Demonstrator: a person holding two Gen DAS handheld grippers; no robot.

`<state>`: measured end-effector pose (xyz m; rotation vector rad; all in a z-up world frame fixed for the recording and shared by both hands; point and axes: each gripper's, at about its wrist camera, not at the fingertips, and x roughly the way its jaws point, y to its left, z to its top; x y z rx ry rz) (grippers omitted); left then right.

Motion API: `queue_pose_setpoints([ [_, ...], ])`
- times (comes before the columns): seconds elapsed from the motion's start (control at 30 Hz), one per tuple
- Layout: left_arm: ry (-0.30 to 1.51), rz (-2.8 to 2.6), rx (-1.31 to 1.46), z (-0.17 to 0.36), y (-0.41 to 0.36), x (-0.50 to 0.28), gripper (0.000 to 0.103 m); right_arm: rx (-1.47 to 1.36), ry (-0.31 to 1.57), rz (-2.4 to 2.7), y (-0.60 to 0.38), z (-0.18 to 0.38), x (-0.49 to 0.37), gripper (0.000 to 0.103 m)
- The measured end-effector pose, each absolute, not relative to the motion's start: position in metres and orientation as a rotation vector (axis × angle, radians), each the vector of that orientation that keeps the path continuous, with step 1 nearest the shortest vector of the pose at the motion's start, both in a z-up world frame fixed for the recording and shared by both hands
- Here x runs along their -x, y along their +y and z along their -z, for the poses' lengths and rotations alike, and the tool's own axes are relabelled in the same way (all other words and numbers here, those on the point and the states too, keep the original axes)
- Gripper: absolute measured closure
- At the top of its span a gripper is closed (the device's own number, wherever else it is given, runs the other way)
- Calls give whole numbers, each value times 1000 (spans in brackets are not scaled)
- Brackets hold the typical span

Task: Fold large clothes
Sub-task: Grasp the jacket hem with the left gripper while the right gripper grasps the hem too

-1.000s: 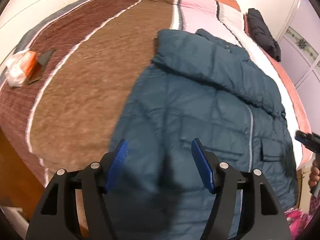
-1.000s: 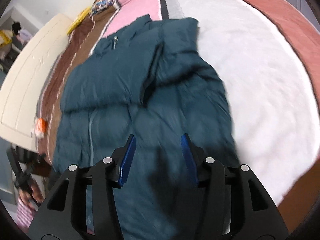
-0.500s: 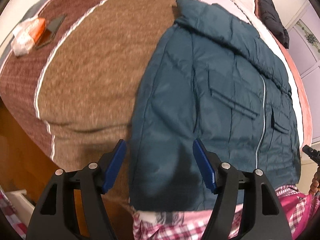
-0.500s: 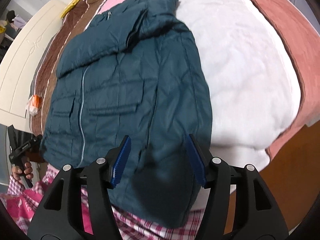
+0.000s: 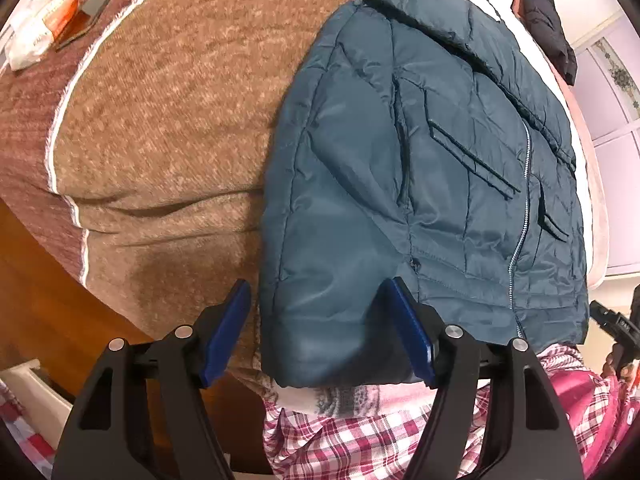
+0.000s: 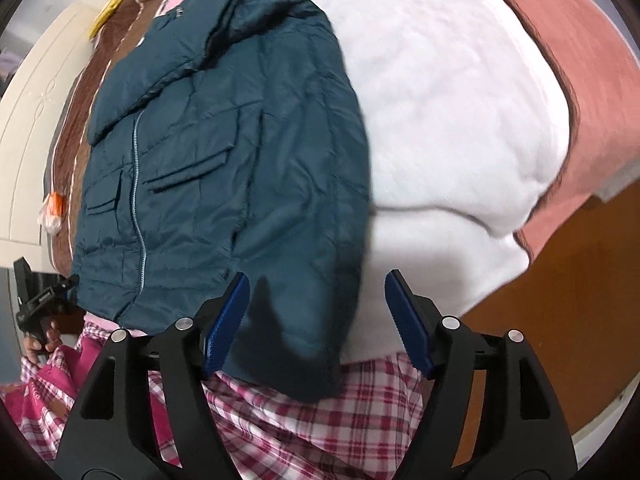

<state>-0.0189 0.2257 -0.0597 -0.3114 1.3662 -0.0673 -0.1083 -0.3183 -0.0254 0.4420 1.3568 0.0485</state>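
The big teal jacket lies flat on the bed, zipped up, with its near hem at the bed's edge. Both sleeves look tucked in already (I think so), so the sides seem done. The bottom-to-top fold is left. The left gripper stands wide over the near left corner, holding nothing. The right gripper has just been opening, and the near right corner lies between its jaws, not pinched.

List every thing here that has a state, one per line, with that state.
Jacket: zipped shut, lying flat on the bed, sleeves folded in along its sides, hem at the near edge.
Left gripper: jaws open, either side of the hem's corner, not pressing.
Right gripper: jaws open, just widened, jacket's other corner between them, unpressed.
Blanket: spread, wrinkled at the edge.
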Motion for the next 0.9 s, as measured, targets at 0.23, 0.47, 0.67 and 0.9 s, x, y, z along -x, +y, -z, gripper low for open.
queue_pose_setpoints([
  [0.23,1405,94,396,72,231,17,33,-551,1414,-49,-332,45,117,29],
  [0.47,1393,141,451,80,232,20,43,-632,1429,-168,-322,53,117,29],
  [0.67,1344,199,441,69,225,22,82,-611,1413,-223,-315,49,120,73],
  [0.9,1263,222,483,41,223,20,92,-639,1327,-315,-312,18,117,93],
])
